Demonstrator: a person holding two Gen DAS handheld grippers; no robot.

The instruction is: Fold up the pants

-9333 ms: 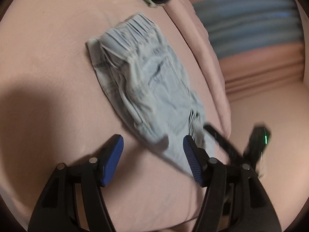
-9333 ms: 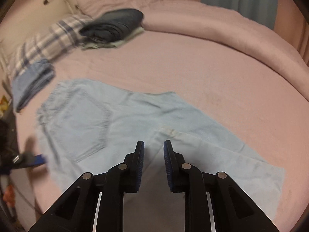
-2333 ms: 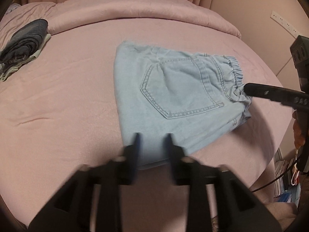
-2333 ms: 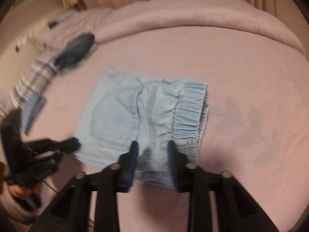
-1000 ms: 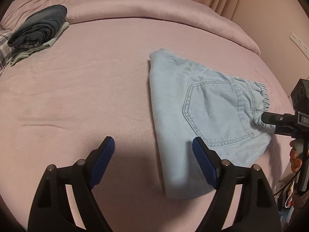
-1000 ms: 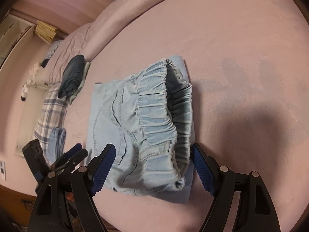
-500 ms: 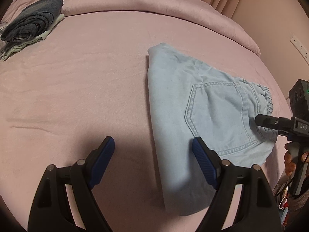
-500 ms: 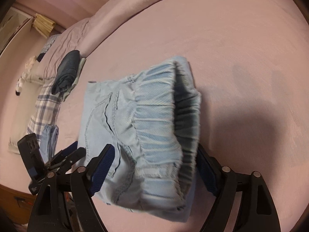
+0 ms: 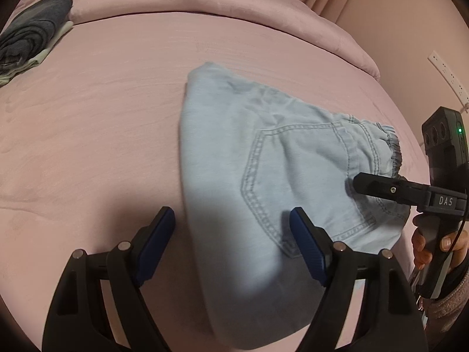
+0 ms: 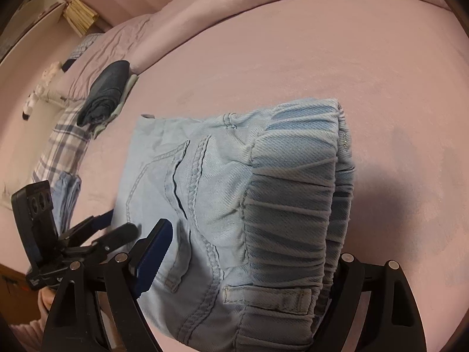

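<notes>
The light blue denim pants [image 9: 263, 170] lie folded into a compact bundle on the pink bed [image 9: 88, 117], back pocket up. My left gripper [image 9: 234, 249] is open, its fingers straddling the near folded edge. My right gripper [image 10: 243, 252] is open wide around the elastic waistband [image 10: 293, 193], which bulges between its fingers; its right finger is hidden behind the fabric. The right gripper also shows in the left wrist view [image 9: 381, 187] at the waistband end. The left gripper shows in the right wrist view [image 10: 96, 234] at the far side of the bundle.
A stack of dark folded clothes [image 9: 26, 41] sits at the far left of the bed, also in the right wrist view [image 10: 105, 96]. A plaid pillow [image 10: 61, 146] and a folded blue garment [image 10: 66, 196] lie beyond it. A rolled pink duvet [image 9: 205, 8] runs along the back.
Both grippers, shut on the pants about two seconds ago, have opened. Both have since moved in closer over the bundle; the waistband now fills more of the right wrist view.
</notes>
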